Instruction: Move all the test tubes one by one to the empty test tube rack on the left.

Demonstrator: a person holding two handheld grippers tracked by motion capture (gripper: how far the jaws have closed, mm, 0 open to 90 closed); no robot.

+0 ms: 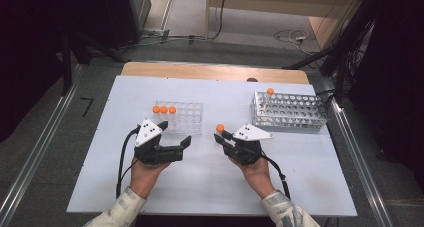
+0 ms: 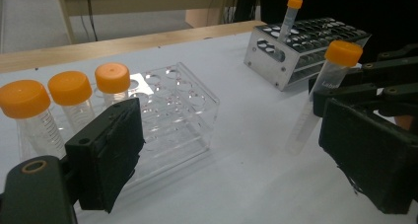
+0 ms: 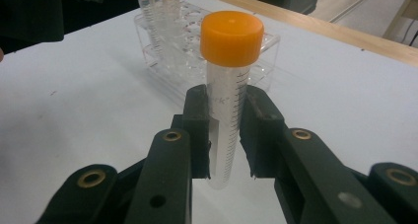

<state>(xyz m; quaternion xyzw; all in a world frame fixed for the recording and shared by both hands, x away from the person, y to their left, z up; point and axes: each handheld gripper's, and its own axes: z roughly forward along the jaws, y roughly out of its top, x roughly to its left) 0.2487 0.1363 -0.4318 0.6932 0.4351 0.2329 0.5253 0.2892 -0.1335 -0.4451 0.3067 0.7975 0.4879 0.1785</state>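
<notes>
Here the right hand-held gripper (image 3: pixel 226 135) is clamped on a clear tube with an orange cap (image 3: pixel 227 86); its two black jaws press the tube's graduated wall from both sides, below the cap, and the tube stands upright between them with its lower end clear of the white worktop (image 1: pixel 300 172). In the high view that tube (image 1: pixel 220 128) sits just to the right of the clear plastic rack (image 1: pixel 187 118), between it and the metal rack (image 1: pixel 292 112), and nearer the person than either. The clear plastic rack holds three orange-capped tubes (image 1: pixel 164 110) in a row along its left end. One more orange-capped tube (image 2: pixel 288 19) stands at the near left corner of the metal rack. The left hand-held gripper (image 2: pixel 236 150) hovers just in front of the clear plastic rack with its jaws spread wide and nothing between them.
</notes>
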